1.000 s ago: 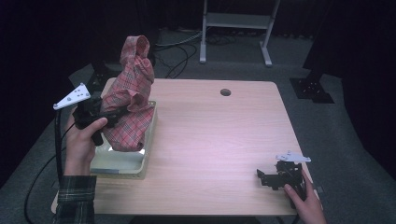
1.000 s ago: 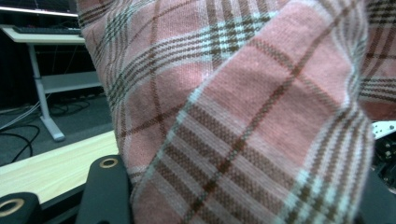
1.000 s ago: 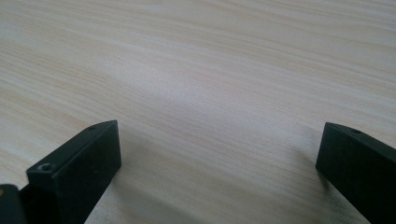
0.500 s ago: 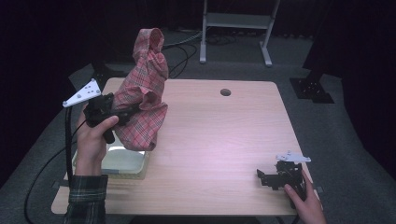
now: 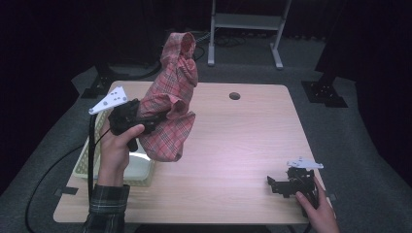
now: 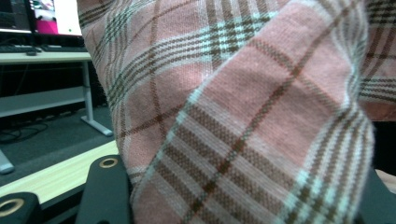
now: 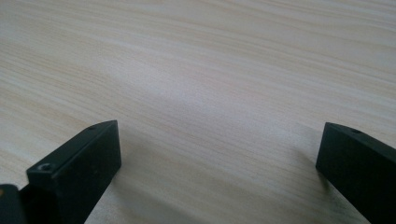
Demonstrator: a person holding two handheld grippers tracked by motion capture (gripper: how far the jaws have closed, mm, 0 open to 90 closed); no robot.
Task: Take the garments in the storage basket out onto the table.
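Left gripper is clamped on the plaid shirt and has carried it off the basket toward the table's middle; a second ago the cloth still draped into the basket, now its hem hangs beside and clear of it. Judged from that, the lift-out looks done and laying it flat comes next. From the grip, the shirt's long axis runs nearly upright, one bunched end pointing up and slightly away. Right gripper rests on the table, well apart, jaws spread and empty.
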